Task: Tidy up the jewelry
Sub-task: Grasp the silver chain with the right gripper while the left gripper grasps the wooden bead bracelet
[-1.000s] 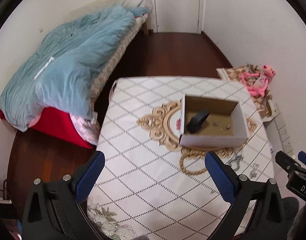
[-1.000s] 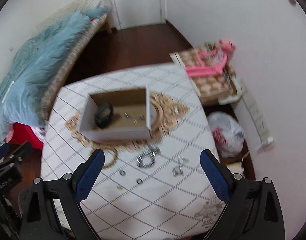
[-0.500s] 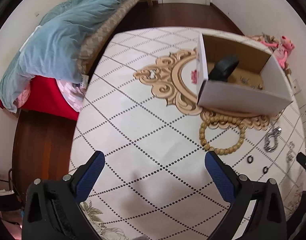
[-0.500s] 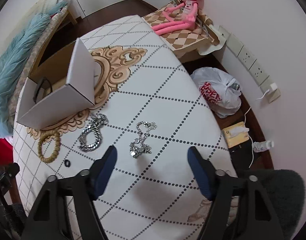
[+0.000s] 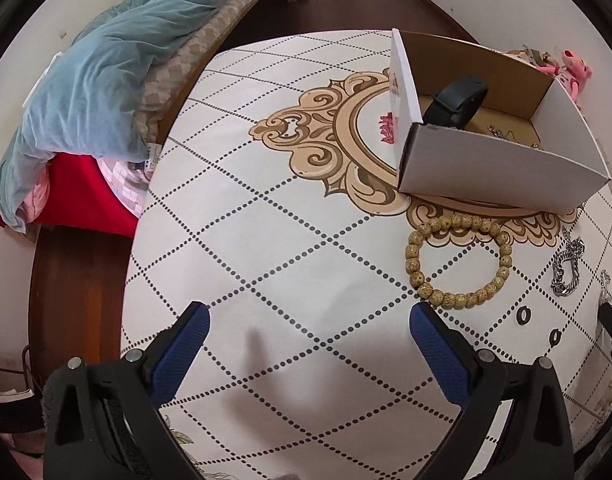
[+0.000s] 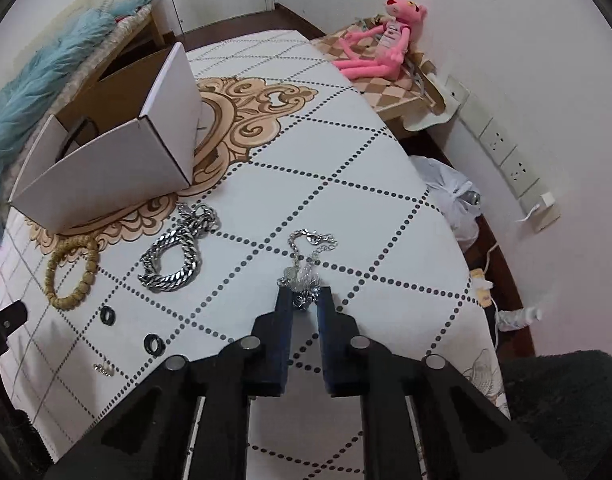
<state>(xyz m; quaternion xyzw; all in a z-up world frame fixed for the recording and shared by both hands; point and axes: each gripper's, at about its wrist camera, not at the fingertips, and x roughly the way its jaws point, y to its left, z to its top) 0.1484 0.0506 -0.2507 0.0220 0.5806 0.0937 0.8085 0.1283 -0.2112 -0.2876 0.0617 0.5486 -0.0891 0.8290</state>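
Right tongs (image 6: 304,304) closed on thin silver chain bracelet (image 6: 307,258), lower centre of frame, on desk (image 6: 345,152). Left tongs (image 5: 306,344) held wide open, nothing gripped. Beaded bracelet (image 5: 457,264) seen right of centre, below cardboard box (image 5: 493,168).

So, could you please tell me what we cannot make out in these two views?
- Contents of the cardboard box: right wrist view, its near wall hides the floor; only part of a black band shows in the left wrist view.
- Pinched end of the thin silver chain: right wrist view, covered by the right gripper fingers.
- Small metal piece: too small to identify.
- Right gripper in the left wrist view: cut off by the edge.
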